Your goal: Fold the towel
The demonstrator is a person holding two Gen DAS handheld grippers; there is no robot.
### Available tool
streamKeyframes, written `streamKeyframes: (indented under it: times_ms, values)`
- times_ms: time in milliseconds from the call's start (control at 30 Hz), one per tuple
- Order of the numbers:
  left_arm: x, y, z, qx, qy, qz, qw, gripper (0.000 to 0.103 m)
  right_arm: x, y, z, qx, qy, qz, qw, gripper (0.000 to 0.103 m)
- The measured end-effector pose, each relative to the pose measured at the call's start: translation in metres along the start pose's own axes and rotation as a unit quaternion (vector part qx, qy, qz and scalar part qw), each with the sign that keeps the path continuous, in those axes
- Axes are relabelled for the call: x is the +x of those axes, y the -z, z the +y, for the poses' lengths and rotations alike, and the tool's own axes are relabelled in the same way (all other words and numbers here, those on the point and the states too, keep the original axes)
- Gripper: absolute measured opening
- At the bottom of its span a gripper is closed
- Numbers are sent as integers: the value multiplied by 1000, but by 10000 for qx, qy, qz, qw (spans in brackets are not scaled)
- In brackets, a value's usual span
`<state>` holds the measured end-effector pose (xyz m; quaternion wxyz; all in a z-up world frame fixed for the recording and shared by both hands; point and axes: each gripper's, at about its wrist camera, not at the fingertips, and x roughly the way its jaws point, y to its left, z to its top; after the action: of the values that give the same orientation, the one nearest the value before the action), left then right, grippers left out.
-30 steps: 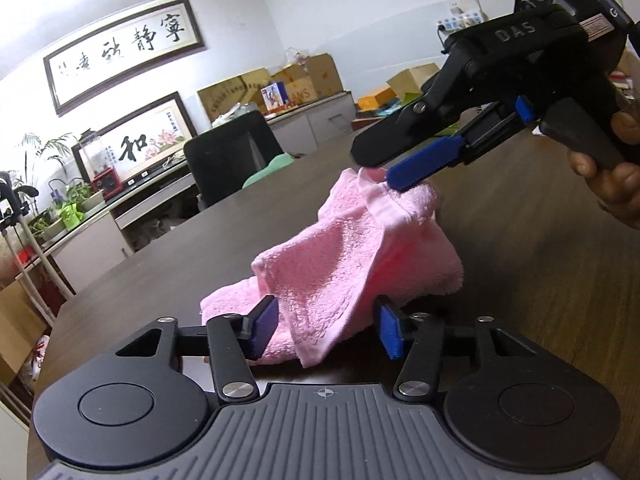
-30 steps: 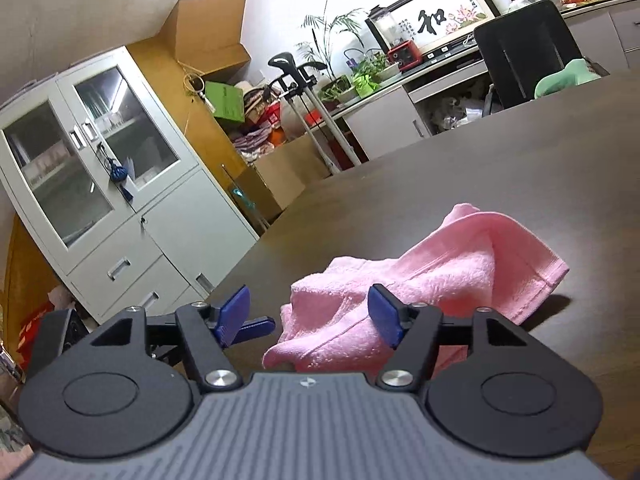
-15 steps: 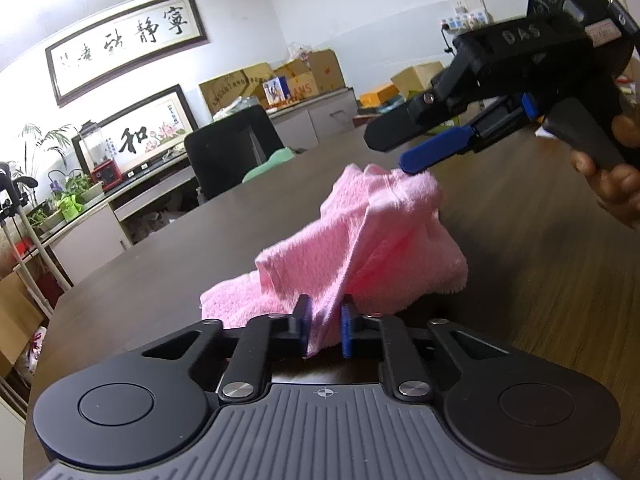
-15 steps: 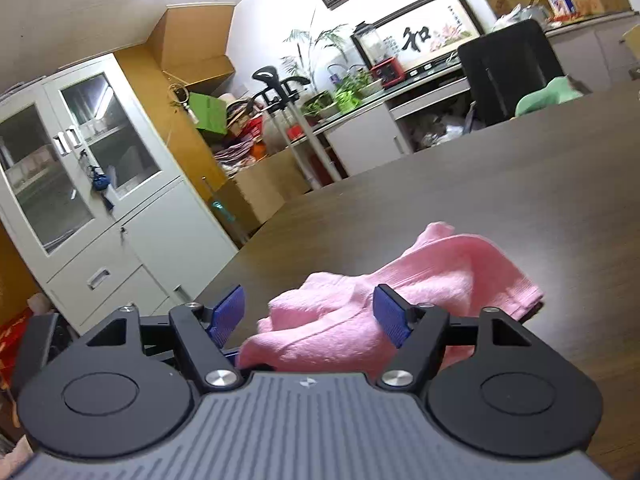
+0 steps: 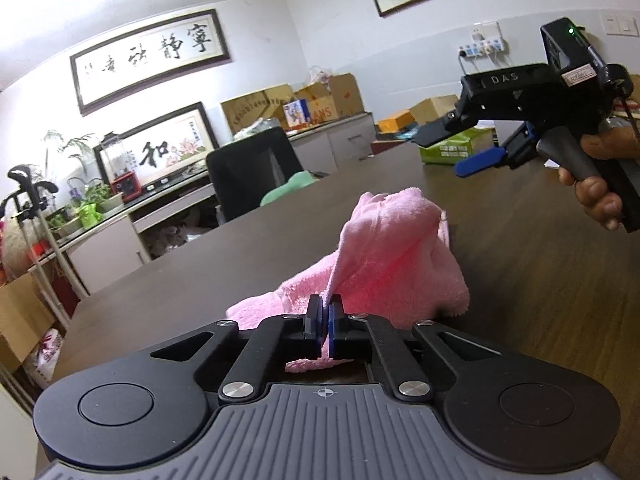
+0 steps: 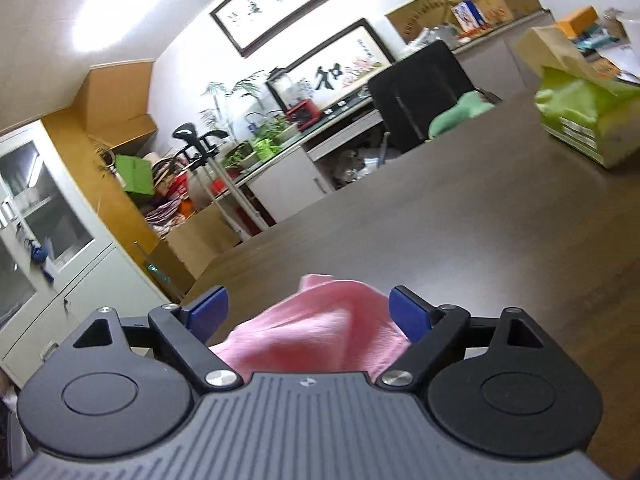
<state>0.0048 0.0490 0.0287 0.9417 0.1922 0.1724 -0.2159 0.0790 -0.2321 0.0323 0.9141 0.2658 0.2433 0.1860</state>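
**Left gripper pinches the towel, right one stands clear**

Here is the left gripper (image 5: 325, 322), and its two blue pads are clamped together on a thin fold of the pink towel (image 5: 384, 264). The cloth rises straight out from between those fingertips and climbs away from them into a crumpled peak, with the rest of the towel heaped just beyond the fingers and spilling a little to either side on the dark wooden table (image 5: 520, 280). A strip of pink also shows underneath the closed fingers, close in against the gripper body.

Over to the right gripper (image 6: 309, 314), and its jaws have just been opening: they stand wide now, the blue pads (image 6: 410, 312) well apart. In its own wrist view the towel sits low between the two fingers, bunched up against the gripper body, but neither pad presses on it. From the left wrist view that same gripper hangs in the air, up and off to the right of the left fingertips, well apart from the towel's peak, with one blue finger jutting out toward the left. A hand (image 5: 596, 184) wraps its handle.

Beyond the right gripper's fingers, far across the table and to the right, sits a green tissue box (image 6: 588, 120). Straight ahead past the table edge stands a black office chair (image 6: 420, 92).
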Motion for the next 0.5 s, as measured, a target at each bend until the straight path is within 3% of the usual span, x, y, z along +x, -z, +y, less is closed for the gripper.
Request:
streamKeyframes:
  times_ms: [200,300,333,400,433,500]
  values:
    - [-11,-2,4,-80,-116,3,9999,2,19,6,-9,-86,383,410,9984,97]
    - [-13,-5,7,-158,-182,6,9997,2,27,8,-13,7,319,548,9980,96]
    - [-12,-7,9,-189,-201,10,9996,2,30,9,-15,57,281,584,9979,90]
    - [-11,-8,10,-229,-194,8,9996,2,35,12,-19,131,210,657,9975,63]
    - [-10,-9,9,-253,-184,2,9995,2,37,13,-21,183,153,679,9974,43]
    - [-9,-10,8,-268,-172,-7,9995,2,40,12,-24,215,151,700,9972,36]
